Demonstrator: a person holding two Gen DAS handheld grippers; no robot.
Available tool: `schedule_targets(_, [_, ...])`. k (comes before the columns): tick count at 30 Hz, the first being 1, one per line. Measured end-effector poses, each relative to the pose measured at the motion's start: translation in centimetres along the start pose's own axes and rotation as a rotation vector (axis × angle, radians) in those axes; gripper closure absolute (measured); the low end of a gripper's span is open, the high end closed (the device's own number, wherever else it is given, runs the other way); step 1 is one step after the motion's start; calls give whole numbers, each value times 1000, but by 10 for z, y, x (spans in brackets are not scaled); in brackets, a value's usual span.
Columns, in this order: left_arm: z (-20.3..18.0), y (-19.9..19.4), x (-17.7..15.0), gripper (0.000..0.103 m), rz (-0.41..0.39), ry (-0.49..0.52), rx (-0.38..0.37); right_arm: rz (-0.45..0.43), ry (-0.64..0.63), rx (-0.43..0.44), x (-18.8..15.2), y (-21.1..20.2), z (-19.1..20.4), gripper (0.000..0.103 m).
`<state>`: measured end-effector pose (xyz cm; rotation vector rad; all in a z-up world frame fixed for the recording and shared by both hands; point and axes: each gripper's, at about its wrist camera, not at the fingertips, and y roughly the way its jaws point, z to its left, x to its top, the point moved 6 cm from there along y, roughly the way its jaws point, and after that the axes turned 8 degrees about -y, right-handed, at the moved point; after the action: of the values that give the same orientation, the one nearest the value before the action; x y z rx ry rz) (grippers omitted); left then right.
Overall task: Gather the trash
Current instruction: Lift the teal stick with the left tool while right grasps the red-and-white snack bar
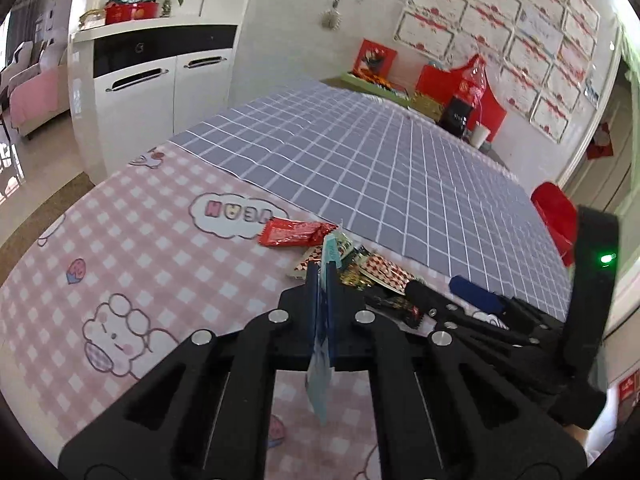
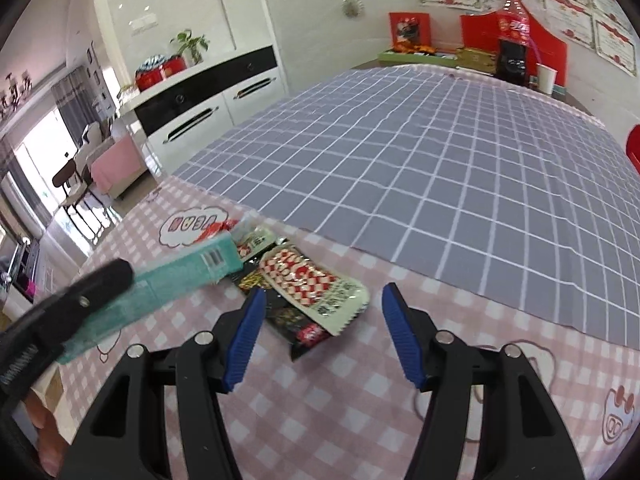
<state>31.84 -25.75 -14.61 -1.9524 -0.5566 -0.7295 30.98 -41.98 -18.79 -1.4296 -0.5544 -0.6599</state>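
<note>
The big table (image 2: 440,160) has a grey checked cloth on the far part and a pink checked cloth (image 2: 320,420) with cartoon animals on the near part. All the trash sits on the pink cloth, right by the edge of the grey one.

The left gripper (image 1: 320,276) is pinched tight on a teal packet (image 1: 320,360). The packet stands on its edge between the two fingers and hangs down behind them, off the cloth. In the right wrist view the same packet sticks out long to the left, above the little pile.

The right gripper (image 2: 324,320) is half open with nothing in it. Just ahead of its blue pads (image 2: 244,340), and partly between them, lies a white wrapper with red and white checks (image 2: 316,288). It rests on top of a black wrapper (image 2: 296,324). Farther ahead of the left gripper lies a red wrapper (image 1: 296,232), a bit apart from the pile.

To do this step well, I think the left gripper should keep its tight pinch and carry the teal packet away, clear of the pile. The packet is thin and floppy, so a loose hold could let it slip. The right gripper should drop low and catch just the top wrapper by its edge.
</note>
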Motion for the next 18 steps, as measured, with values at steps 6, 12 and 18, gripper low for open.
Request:
schedule_targets(6, [10,-4,3,100,-23,30,4,25,-42,-6,3,16,10,43])
schedule_targets(12, [17,18,-15,95,73,55,9,44,-67,-12,7,30,11,43])
schedule_targets(18, [22,40,-30,88,149,46,18,61,-92,3,6,35,12,59])
